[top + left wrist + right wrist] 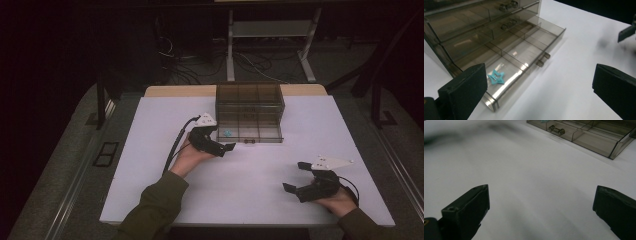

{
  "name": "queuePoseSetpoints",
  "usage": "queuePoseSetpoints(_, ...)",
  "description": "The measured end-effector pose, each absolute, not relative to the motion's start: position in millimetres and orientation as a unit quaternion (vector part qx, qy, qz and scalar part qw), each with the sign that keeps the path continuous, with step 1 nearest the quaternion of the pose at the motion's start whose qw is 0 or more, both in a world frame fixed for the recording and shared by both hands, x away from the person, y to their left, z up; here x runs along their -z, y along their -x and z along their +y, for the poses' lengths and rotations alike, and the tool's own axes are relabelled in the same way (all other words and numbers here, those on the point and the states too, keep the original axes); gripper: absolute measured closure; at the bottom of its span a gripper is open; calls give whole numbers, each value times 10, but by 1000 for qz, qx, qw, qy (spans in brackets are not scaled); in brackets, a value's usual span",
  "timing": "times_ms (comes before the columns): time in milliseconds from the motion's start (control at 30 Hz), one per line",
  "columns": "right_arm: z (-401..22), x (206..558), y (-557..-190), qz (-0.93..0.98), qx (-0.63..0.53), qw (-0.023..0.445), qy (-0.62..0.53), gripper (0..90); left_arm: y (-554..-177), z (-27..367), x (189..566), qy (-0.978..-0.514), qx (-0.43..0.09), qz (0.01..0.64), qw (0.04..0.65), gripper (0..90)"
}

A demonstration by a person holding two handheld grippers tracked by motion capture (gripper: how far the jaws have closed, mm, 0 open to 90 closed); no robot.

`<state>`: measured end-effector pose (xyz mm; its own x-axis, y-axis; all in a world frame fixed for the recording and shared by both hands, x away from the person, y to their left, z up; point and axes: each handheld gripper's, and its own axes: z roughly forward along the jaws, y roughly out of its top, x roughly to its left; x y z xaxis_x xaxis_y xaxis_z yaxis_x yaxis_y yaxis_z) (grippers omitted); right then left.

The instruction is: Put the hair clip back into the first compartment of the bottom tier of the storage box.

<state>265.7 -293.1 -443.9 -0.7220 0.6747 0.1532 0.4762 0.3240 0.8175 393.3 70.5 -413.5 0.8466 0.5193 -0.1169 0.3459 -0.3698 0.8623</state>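
The teal star clip [496, 77] lies flat in the end compartment of the pulled-out drawer [529, 53], just ahead of the left gripper [226, 148] and close beside one of its jaws in the left gripper view; in the high view it is a small teal speck [227, 133] just past that gripper's tips. It is a small five-pointed outline of a star, bright against the smoky clear plastic. The drawer belongs to a tinted drawer box [249, 101] standing at the far edge of a white table [150, 165], with dark floor, cables and a metal desk frame behind it. The left gripper's jaws stand wide apart with nothing between them. The right gripper [297, 177] rests well off from the drawer, low over the bare table, its jaws also spread and empty.
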Motion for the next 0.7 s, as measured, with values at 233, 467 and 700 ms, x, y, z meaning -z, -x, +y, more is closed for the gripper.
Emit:
queuePoseSetpoints(233, -2935, 4442, -2658, 806, -458, 110, -357, 3, -3816, 784, 4152, -824, -85, 261, 496, 0)
queuePoseSetpoints(467, -2933, 4445, -2661, 807, -458, 110, -357, 3, -3716, 857, 4122, -820, -90, 259, 502, 0)
queuePoseSetpoints(700, -2941, 4445, -2652, 806, -458, 111, -358, 3, -3610, 936, 4099, -818, -94, 257, 505, 0)
